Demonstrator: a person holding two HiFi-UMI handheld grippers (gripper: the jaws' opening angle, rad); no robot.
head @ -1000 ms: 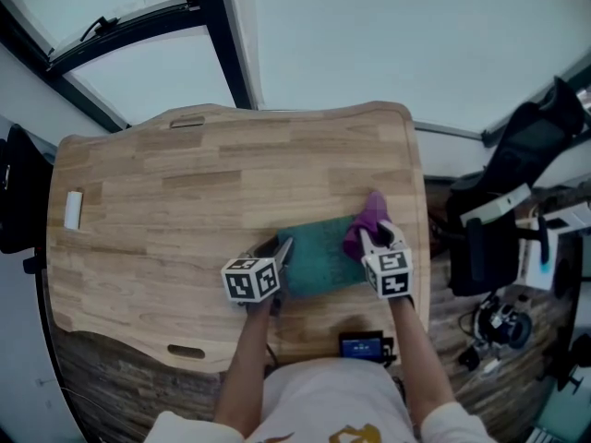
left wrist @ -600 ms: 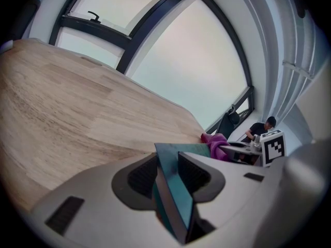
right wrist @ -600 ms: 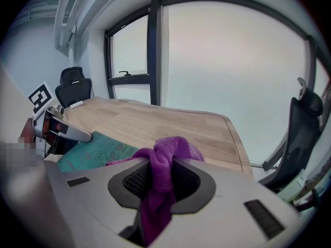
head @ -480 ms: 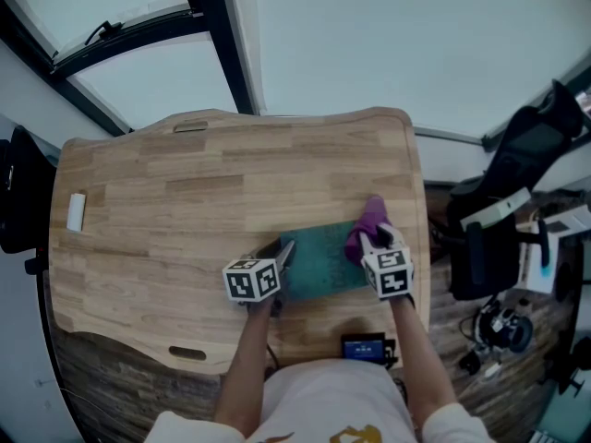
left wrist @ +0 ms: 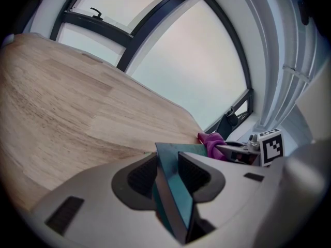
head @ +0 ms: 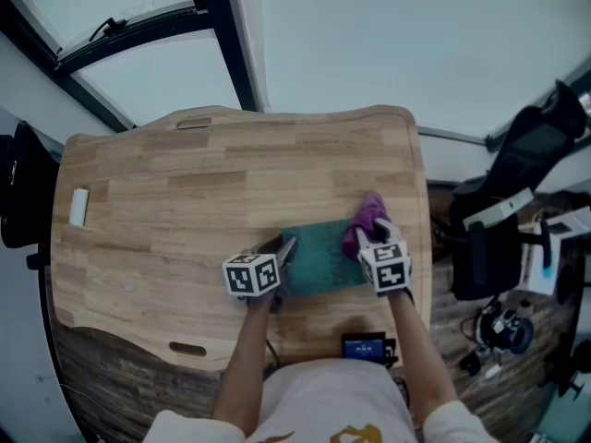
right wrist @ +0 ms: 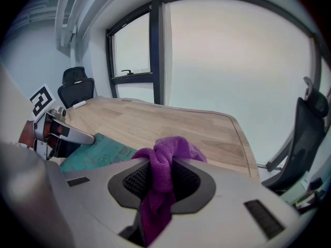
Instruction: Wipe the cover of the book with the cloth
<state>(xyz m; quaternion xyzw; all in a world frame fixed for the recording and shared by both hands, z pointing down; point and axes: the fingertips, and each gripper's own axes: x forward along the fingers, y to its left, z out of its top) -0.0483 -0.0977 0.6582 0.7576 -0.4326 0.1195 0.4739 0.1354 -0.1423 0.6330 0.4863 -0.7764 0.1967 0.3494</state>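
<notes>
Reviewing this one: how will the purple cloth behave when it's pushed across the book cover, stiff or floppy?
Probably floppy: the purple cloth bunches and droops between the right gripper's jaws. It likely drags rather than slides, since its weave looks fuzzy. The book should not shift much under it, as the left gripper clamps its edge.

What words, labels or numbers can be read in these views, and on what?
No text is readable.
Teal book cover: faint pattern, too blurred.
Small black device's blue screen: too small.
White marker cubes: black squares only, no letters.
</notes>
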